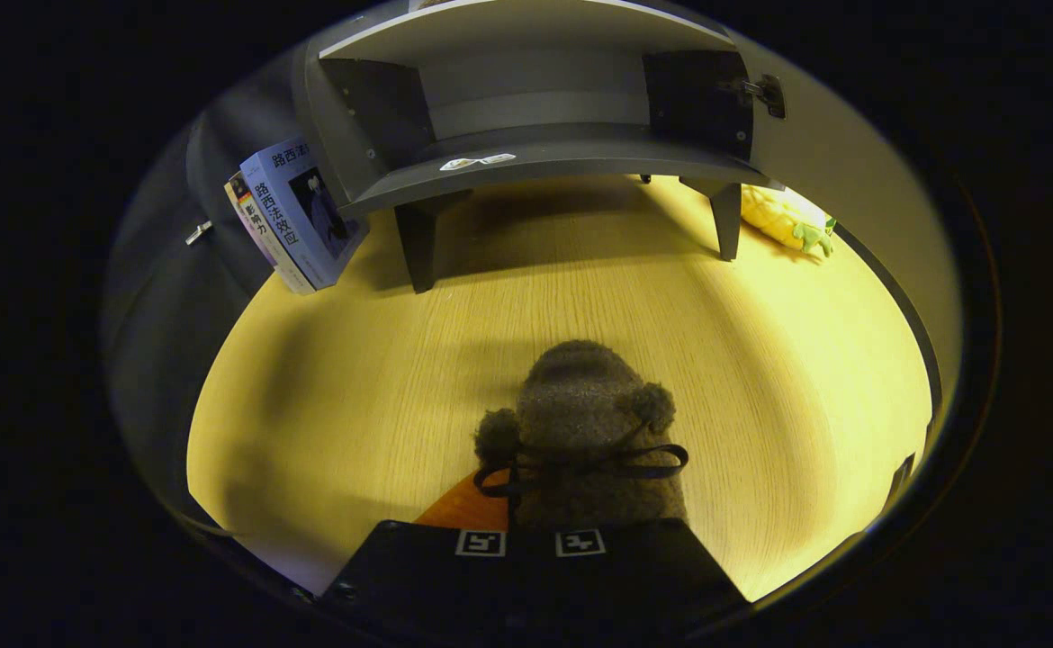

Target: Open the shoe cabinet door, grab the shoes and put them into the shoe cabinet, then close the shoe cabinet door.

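Currently we see the gripper (531, 543) low over the wooden table (328, 405), its two fingers drawn close together, marker tags side by side. A fuzzy brown shoe (580, 432) sticks out just ahead of the fingers, toe pointing toward the shoe cabinet (526, 117); dark lace bow across its top, two pom-poms on either side. The heel end disappears under the fingers, so we cannot tell if both actually press on it, or if it rests on the table. An orange patch (465, 508) shows beside the shoe, on its left, partly hidden; we can't identify it. Taking the cabinet as reference: it stands on short legs well beyond the shoe, doors swung open to both sides, and its lower shelf carries a small white sticker (477, 162). Two books (297, 216) lean against the cabinet's left side. A yellow plush toy (783, 219) with green bits lies behind the cabinet's right front leg. Shoe is well apart from the cabinet, bare tabletop between them.
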{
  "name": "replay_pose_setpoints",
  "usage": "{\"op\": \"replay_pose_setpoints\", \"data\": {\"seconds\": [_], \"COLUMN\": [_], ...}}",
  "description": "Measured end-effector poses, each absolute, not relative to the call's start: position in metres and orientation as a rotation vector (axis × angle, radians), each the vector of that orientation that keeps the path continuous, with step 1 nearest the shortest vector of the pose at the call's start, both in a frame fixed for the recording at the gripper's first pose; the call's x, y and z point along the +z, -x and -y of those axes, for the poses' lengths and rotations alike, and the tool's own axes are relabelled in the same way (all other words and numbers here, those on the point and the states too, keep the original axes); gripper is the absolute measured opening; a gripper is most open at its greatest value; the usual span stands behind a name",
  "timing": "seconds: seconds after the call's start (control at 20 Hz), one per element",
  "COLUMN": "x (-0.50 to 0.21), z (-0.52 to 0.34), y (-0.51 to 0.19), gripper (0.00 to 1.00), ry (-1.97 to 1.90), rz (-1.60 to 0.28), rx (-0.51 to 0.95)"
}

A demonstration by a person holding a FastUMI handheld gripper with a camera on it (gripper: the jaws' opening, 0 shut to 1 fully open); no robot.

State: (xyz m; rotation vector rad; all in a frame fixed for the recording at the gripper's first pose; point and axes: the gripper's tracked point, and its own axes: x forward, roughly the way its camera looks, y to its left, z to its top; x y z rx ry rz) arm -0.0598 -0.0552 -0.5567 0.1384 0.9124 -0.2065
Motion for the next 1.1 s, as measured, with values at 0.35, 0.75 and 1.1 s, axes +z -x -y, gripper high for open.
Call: {"op": "replay_pose_setpoints", "data": {"seconds": [0.35,0.75,1.1], "x": [-0.492,-0.339,-0.235], "z": [0.044,0.054,0.072], "y": [0.063,0.051,0.031], "gripper": [0.05,0.06,0.05], "ry": [-0.133,-0.114,-0.069], "rz": [-0.859,-0.696,-0.554], "rx": [-0.155,-0.138,-0.161]}}
